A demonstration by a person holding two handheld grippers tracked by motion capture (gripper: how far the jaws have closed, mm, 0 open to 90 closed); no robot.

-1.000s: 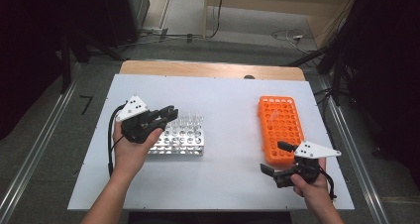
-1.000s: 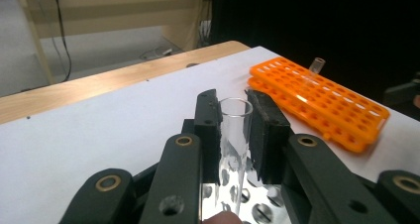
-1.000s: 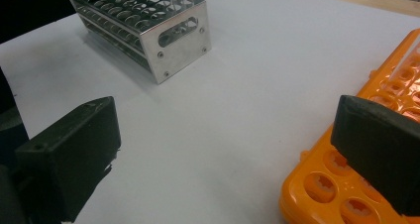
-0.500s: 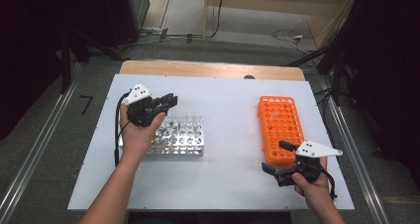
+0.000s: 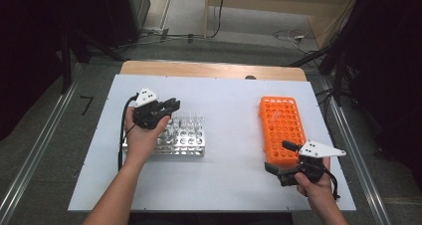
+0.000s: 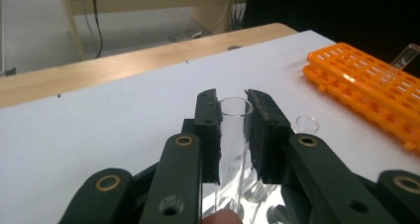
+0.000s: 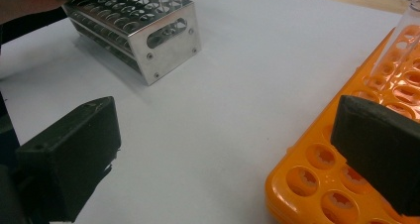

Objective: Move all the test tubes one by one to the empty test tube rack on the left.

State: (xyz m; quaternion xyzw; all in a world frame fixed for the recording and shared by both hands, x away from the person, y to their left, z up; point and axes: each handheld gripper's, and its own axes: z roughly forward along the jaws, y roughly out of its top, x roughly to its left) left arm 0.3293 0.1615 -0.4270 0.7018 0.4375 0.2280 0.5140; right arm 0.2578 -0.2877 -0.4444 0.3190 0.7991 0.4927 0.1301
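from the high view, the left claw [image 5: 166, 107] sits left of the middle of the frame, over the shiny metal rack [image 5: 171, 140] of glass tubes on the white desk [image 5: 229, 110]. the right claw [image 5: 282, 159] is low on the right, at the near end of the orange rack [image 5: 281, 128]; one tube leans in that rack.

in the left gripper view, the left claw [image 6: 233, 130] is closed tight on a clear glass tube [image 6: 232, 135] in the middle of the frame. the tube stands upright with its open top just above the pads. there is small grey writing on the glass, too faint to read. the orange rack [image 6: 366, 85] lies at the upper right.

in the right gripper view, the right claw [image 7: 223, 159] is wide, with nothing between its pads. the metal rack [image 7: 133, 26] is at the upper left and the orange rack [image 7: 346, 184] at the lower right.
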